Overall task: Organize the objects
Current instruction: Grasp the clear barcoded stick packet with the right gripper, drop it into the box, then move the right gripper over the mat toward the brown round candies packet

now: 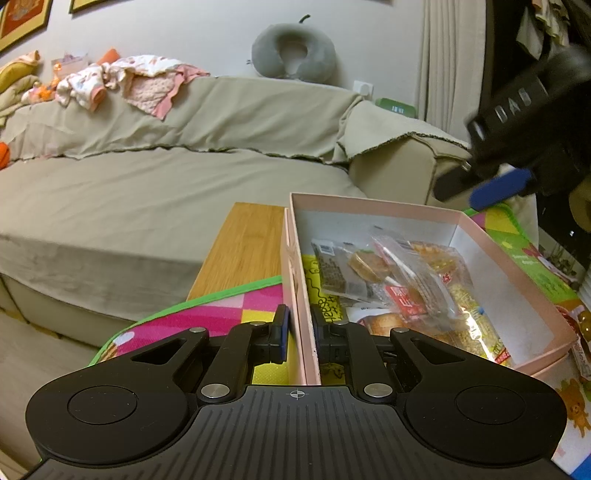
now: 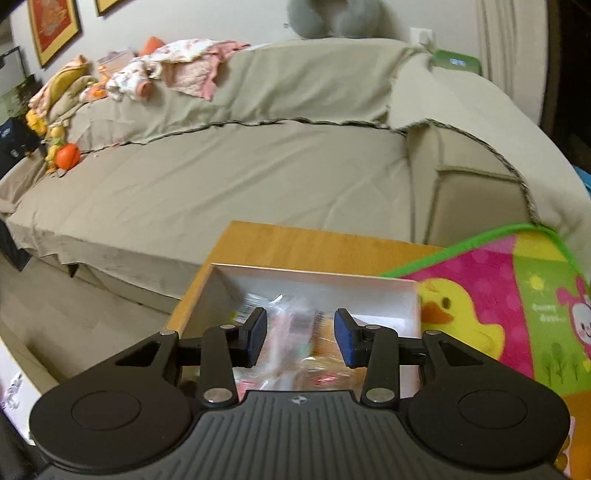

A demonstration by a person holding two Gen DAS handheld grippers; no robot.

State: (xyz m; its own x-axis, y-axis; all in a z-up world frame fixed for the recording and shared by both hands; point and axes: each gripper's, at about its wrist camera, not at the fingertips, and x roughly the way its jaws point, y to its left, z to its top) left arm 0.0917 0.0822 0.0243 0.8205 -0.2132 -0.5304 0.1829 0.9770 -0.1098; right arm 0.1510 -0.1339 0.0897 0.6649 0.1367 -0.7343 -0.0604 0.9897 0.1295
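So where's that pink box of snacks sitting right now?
The pink box sits on the wooden table in front of the sofa, beside the colourful mat; the left gripper grips its near wall.

Beyond my reach stands a beige-covered sofa [image 2: 258, 173], with a grey neck pillow [image 1: 293, 51] on its backrest, pink baby clothes [image 1: 122, 79] heaped along that backrest to the left, and framed pictures [image 2: 53, 27] on the wall above.
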